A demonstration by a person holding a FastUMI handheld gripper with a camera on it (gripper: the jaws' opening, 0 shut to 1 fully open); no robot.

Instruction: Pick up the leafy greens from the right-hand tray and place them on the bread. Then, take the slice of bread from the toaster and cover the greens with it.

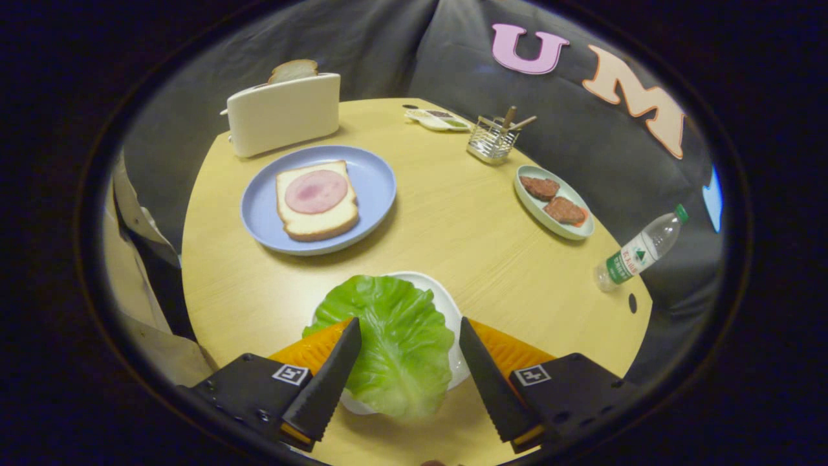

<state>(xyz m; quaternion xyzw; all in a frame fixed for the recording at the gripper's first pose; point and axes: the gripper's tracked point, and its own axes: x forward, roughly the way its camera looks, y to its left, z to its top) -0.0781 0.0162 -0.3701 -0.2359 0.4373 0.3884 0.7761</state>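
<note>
round table [453,226] ahead, toaster [284,113] with bread slice [294,69] far beyond the fingers. blue plate [375,178] holds bread [317,200] beyond and left of the fingers. lettuce leaf [394,343] on white tray [446,298] lies between the wide-open gripper [409,340]; nothing held, contact probably none. risk: closing high skims the floppy leaf, or nips the tray rim.

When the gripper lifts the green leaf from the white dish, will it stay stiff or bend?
The green leaf looks thin and ruffled, so it will probably droop. It overhangs the white dish, so it may slide easily. The open gripper straddles it.
</note>
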